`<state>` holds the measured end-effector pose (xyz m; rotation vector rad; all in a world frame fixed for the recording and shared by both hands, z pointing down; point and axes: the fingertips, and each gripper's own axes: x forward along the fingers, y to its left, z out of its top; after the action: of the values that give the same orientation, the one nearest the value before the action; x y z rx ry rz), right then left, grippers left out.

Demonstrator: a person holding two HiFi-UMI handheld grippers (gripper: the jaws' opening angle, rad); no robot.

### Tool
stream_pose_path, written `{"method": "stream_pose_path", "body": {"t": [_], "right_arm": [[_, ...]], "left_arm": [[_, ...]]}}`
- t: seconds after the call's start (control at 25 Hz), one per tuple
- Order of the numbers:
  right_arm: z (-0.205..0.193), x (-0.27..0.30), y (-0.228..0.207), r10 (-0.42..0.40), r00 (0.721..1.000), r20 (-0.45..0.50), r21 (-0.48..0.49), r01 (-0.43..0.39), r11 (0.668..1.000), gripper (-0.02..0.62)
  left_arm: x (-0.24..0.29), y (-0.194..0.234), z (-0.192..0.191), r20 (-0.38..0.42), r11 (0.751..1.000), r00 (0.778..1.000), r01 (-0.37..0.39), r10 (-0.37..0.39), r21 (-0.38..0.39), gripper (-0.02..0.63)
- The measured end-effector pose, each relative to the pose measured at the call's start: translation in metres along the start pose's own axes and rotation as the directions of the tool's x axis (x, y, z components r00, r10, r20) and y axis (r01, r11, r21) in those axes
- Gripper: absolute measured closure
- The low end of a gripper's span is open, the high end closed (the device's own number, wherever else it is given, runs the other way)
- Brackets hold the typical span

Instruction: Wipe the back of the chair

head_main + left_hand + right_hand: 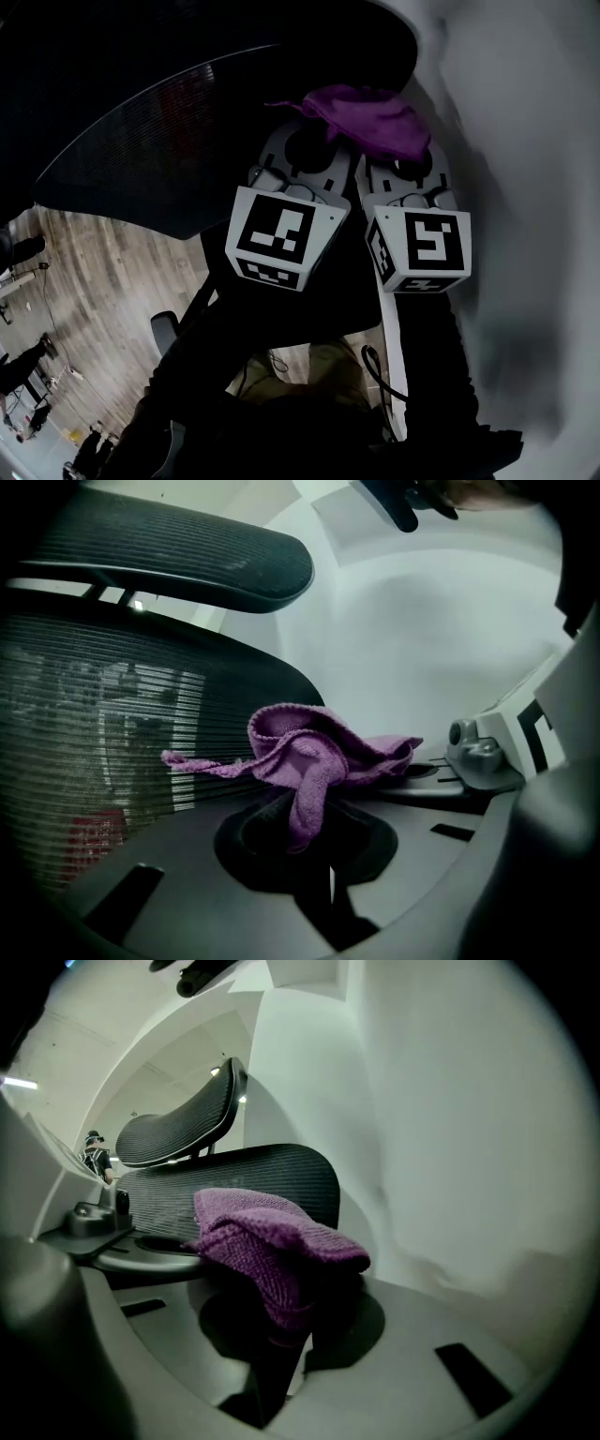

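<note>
A purple cloth (pixel 364 118) is bunched between my two grippers, which are side by side in front of the black mesh chair back (pixel 159 150). My left gripper (pixel 314 142) is shut on the cloth's left part (pixel 309 757), close to the mesh (pixel 112 742). One corner of the cloth trails toward the mesh. My right gripper (pixel 398 157) is shut on the right part (pixel 272 1237), with the chair back (pixel 253 1180) just behind it. The headrest (pixel 178 555) stands above the back.
A white wall (pixel 525 187) runs close along the right. Wooden floor (pixel 103 272) lies below left, with the chair's armrest (pixel 165 328) and dark base. Cables hang by my legs (pixel 370 366). Distant people and equipment (pixel 37 412) stand at the lower left.
</note>
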<state>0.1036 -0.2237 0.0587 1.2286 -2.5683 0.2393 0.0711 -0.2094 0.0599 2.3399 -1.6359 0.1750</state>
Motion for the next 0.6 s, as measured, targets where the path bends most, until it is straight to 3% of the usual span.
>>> {"method": "stream_pose_path", "body": {"t": [0.6], "right_arm": [[0.018, 0.013, 0.056, 0.058, 0.998, -0.015, -0.037, -0.058, 0.998, 0.546]], "left_arm": [[-0.043, 0.041, 0.009, 0.004, 0.998, 0.999, -0.044, 0.045, -0.037, 0.558]]}}
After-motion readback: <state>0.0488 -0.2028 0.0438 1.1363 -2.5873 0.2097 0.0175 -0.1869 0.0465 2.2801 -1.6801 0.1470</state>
